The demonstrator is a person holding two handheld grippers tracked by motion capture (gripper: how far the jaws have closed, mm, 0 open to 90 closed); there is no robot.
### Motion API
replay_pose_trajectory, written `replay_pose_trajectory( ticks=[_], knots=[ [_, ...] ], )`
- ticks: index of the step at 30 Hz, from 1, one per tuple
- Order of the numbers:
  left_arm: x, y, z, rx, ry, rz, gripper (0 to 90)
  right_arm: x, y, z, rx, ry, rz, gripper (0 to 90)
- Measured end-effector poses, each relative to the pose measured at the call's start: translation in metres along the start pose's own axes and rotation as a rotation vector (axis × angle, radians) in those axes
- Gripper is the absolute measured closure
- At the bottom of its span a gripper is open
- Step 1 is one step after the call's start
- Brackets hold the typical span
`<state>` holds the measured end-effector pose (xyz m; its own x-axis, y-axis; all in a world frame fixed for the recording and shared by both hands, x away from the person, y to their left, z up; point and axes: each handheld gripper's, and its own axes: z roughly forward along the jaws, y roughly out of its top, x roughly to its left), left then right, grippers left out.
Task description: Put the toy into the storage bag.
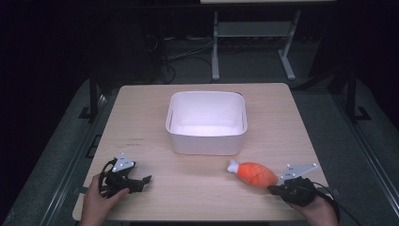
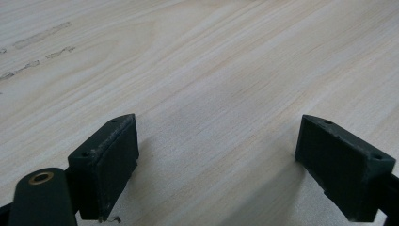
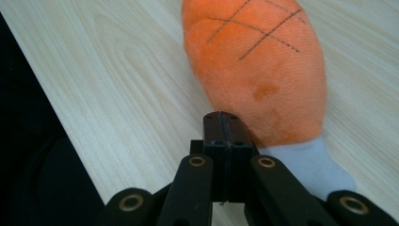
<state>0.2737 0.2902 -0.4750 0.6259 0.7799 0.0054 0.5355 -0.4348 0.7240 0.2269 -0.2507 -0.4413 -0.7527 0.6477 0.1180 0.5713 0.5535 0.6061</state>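
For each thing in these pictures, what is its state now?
Bin: upright on the table, empty.
Plush drumstick: lying on its side, near the right gripper.
Left gripper: open, nothing between the jaws.
Right gripper: shut, holding nothing, tips beside the drumstick.

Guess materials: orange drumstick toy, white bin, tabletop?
Drumstick toy: plush fabric, likely; fuzzy matte nap with dark stitched crosshatch lines. Bin: probably moulded plastic; smooth, white, rounded corners, thin rim. Tabletop: pale wood or wood-look laminate; printed-looking grain, flat low sheen. Can't tell which.
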Motion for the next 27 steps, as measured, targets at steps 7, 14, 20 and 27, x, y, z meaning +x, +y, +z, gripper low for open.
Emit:
replay_pose_trajectory(
  ticks=[7, 14, 20, 27],
  knots=[
    [0.0, 0.0, 0.0, 0.0, 0.0, 0.0, 12.9, 0.004, 0.01, -0.008, -0.032, 0.045, -0.026, 80.9],
    [0.0, 0.0, 0.0, 0.0, 0.0, 0.0, 12.9, -0.004, 0.023, -0.019, -0.079, 0.017, -0.022, 63.6],
    [0.0, 0.0, 0.0, 0.0, 0.0, 0.0, 12.9, -0.015, 0.031, -0.019, -0.085, -0.004, -0.017, 43.6],
    [0.0, 0.0, 0.0, 0.0, 0.0, 0.0, 12.9, -0.025, 0.043, -0.007, -0.067, 0.009, -0.045, 16.2]
  ],
)
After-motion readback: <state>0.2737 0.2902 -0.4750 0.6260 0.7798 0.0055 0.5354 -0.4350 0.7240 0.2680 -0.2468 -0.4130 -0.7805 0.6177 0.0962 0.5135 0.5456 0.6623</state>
